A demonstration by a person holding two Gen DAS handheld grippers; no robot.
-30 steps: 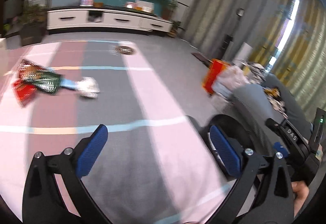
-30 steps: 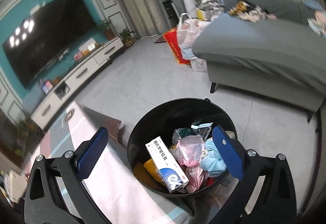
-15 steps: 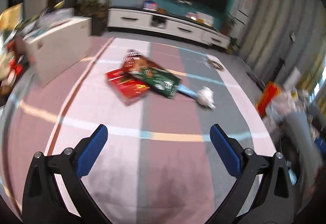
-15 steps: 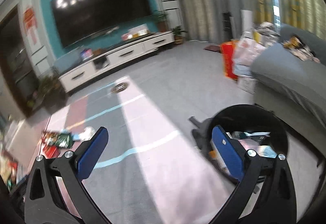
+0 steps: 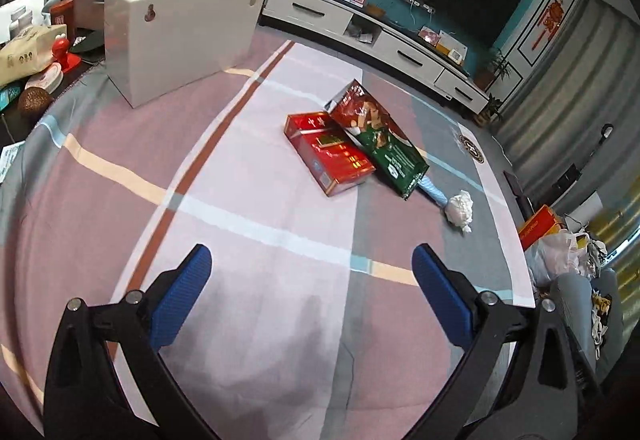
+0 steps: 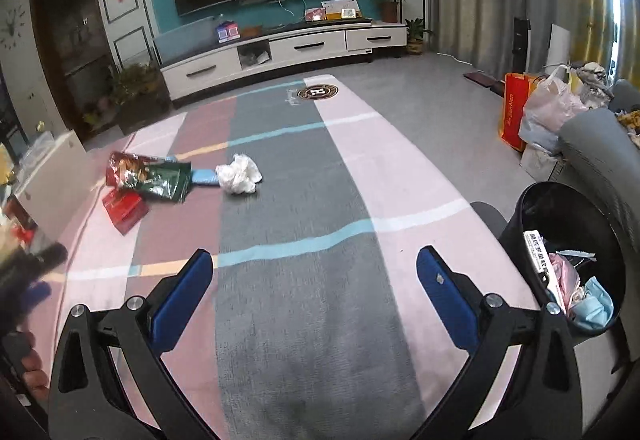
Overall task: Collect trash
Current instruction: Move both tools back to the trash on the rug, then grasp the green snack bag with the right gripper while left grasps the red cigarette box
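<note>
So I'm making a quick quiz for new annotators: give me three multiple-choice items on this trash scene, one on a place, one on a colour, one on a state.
1. Where does the crumpled tissue lie?
A. in the bin
B. on the striped cloth
C. on the sofa

2. What colour is the box beside the green snack bag?
A. red
B. yellow
C. white

3. How is the left gripper?
A. shut on the tissue
B. shut on nothing
C. open

Answers: 1 B, it rests on the cloth's grey stripe, apart from the black bin. 2 A, its top face is red. 3 C, its blue pads stand wide apart with nothing between.
</note>
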